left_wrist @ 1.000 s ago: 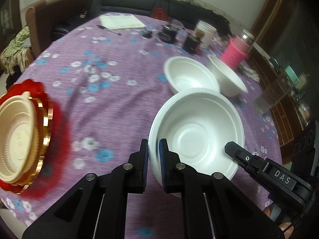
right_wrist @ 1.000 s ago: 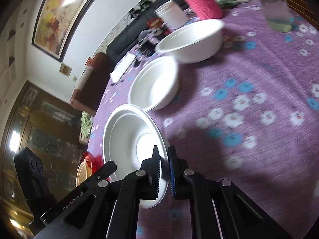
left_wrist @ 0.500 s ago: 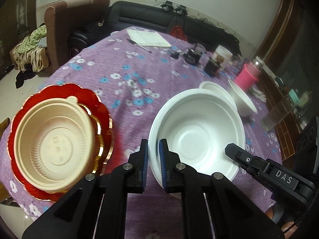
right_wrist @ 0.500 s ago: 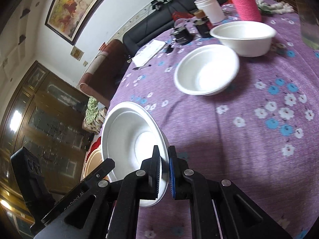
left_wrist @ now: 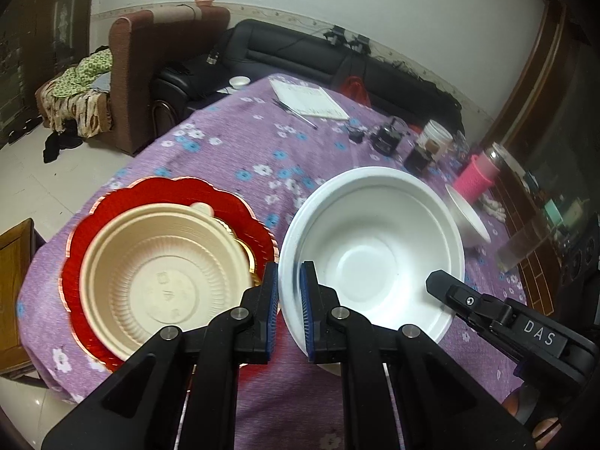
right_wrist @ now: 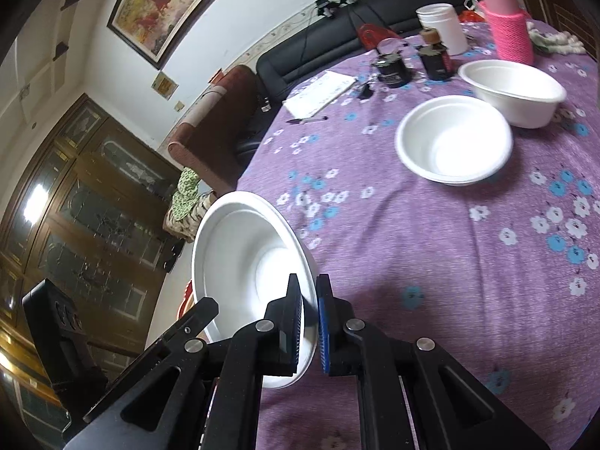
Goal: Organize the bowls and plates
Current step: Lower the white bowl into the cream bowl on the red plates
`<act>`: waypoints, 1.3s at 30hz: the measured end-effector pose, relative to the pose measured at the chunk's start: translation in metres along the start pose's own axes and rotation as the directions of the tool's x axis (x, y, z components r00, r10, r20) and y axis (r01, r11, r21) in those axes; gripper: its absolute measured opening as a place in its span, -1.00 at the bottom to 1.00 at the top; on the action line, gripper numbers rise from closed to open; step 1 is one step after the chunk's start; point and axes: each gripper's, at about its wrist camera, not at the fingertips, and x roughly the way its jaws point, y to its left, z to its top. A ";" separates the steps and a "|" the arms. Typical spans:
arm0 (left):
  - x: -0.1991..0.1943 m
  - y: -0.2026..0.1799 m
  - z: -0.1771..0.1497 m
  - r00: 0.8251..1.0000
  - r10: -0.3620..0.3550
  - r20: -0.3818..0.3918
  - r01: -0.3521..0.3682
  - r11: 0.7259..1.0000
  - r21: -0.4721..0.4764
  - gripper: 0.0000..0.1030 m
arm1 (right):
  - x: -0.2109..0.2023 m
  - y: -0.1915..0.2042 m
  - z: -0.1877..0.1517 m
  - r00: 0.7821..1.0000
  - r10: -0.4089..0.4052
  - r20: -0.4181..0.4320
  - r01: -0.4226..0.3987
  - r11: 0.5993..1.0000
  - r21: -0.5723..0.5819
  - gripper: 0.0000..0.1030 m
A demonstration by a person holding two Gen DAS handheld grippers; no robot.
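Note:
Both grippers hold one large white bowl [left_wrist: 375, 258] by its rim, lifted above the purple flowered tablecloth [left_wrist: 262, 150]. My left gripper [left_wrist: 289, 300] is shut on its left rim. My right gripper [right_wrist: 309, 322] is shut on the opposite rim of the same bowl [right_wrist: 243, 258]. To the left, a cream ribbed bowl [left_wrist: 157, 281] sits on a red scalloped plate [left_wrist: 123, 202] near the table edge. Two more white bowls stand on the table, a nearer one [right_wrist: 453, 138] and a farther one [right_wrist: 513, 90].
At the table's far side stand a pink-sleeved bottle [right_wrist: 506, 22], a white cup [right_wrist: 442, 26], dark jars [right_wrist: 435, 56], a notebook [left_wrist: 311, 101] and a pen [left_wrist: 296, 114]. A brown armchair [left_wrist: 161, 71] and black sofa [left_wrist: 300, 56] lie beyond. The table edge is close at left.
Both grippers have carried the white bowl up and to the left, away from the other white bowls. The red plate with the cream bowl has come fully into the left wrist view.

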 end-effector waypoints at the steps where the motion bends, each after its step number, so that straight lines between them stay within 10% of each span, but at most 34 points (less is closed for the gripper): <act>1: -0.002 0.004 0.001 1.000 0.004 0.005 -0.004 1.000 -0.004 -0.81 | 0.001 0.006 -0.001 1.000 0.002 0.000 -0.002 1.000 -0.009 -0.86; 39: -0.002 0.124 -0.015 0.987 0.153 -0.048 -0.158 0.977 -0.141 -0.80 | 0.094 0.098 -0.064 0.987 -0.007 -0.158 -0.019 0.987 -0.159 -0.86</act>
